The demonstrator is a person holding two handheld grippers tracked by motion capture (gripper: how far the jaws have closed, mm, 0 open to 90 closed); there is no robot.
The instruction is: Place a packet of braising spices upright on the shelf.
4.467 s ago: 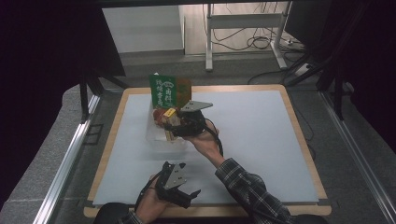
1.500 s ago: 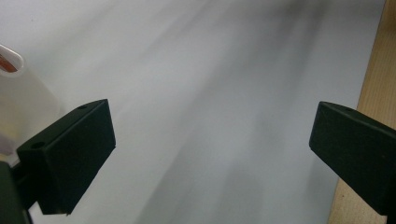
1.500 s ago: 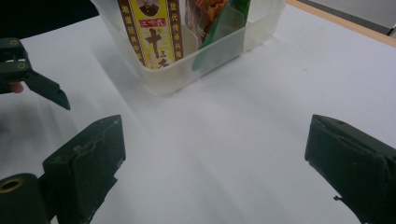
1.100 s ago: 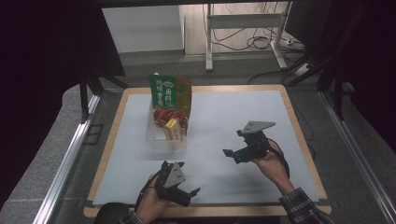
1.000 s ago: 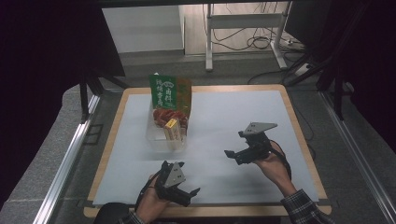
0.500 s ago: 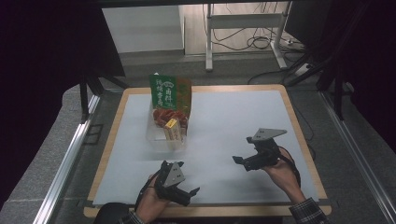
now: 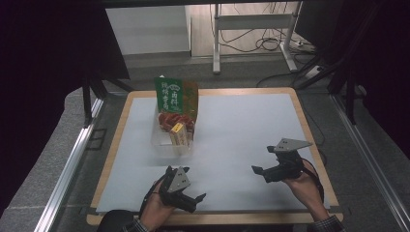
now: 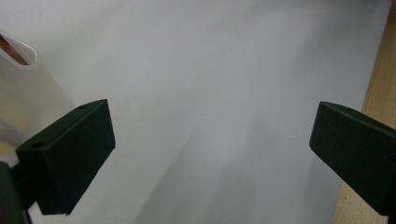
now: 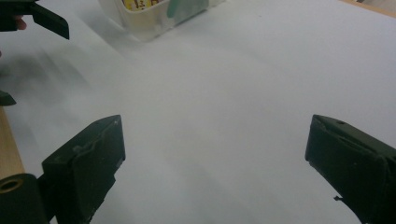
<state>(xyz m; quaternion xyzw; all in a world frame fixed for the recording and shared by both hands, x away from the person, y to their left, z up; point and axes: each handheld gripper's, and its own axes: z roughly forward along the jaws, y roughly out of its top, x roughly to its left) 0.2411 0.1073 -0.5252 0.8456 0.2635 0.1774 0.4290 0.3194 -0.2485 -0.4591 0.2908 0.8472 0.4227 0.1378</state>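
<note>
Sitting well beyond both spread, empty tongs, left (image 7: 196, 199) and right (image 7: 258, 173), is the clear snack tub (image 7: 173, 137).

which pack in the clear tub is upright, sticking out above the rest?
The green pack at the far end of the clear tub. It stands tall; the red packs and yellow box sit lower.

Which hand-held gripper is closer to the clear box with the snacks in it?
Left. The left hand-held gripper sits just in front of the clear snack box, toward the near table edge. The right hand-held gripper is farther off, out to the box's right.
</note>
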